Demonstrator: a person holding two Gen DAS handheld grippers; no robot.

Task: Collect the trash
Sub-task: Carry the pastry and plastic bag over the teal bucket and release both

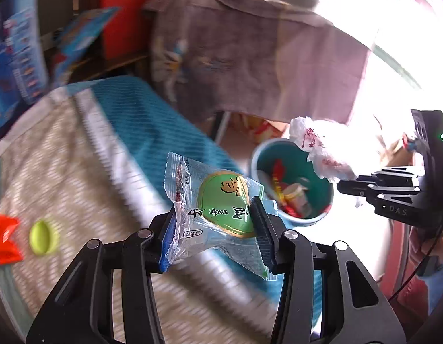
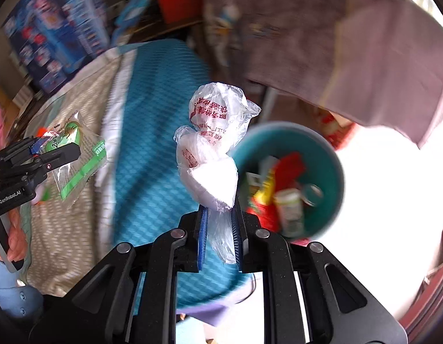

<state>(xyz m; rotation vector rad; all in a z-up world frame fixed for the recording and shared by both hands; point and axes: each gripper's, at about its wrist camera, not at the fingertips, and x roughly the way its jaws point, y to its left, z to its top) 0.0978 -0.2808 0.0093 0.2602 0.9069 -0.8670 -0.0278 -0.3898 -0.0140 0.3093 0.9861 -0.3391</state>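
The left gripper [image 1: 214, 229] was clamped on a clear plastic snack wrapper with a green round label [image 1: 218, 203], its jaws partly apart with the packet pinched between the blue pads. The right gripper [image 2: 220, 238] had its jaws nearly together on the tail of a crumpled white plastic bag printed with red characters [image 2: 214, 149]. Both pieces hung in the air above the blue and beige bed covering [image 2: 152, 132], close to a teal round bin [image 2: 330, 154] on the floor, which already held red and yellow wrappers [image 2: 267, 189]. An orange-red packet [image 1: 5, 238] and a small lime-green oval object [image 1: 42, 238] lay on the bed.
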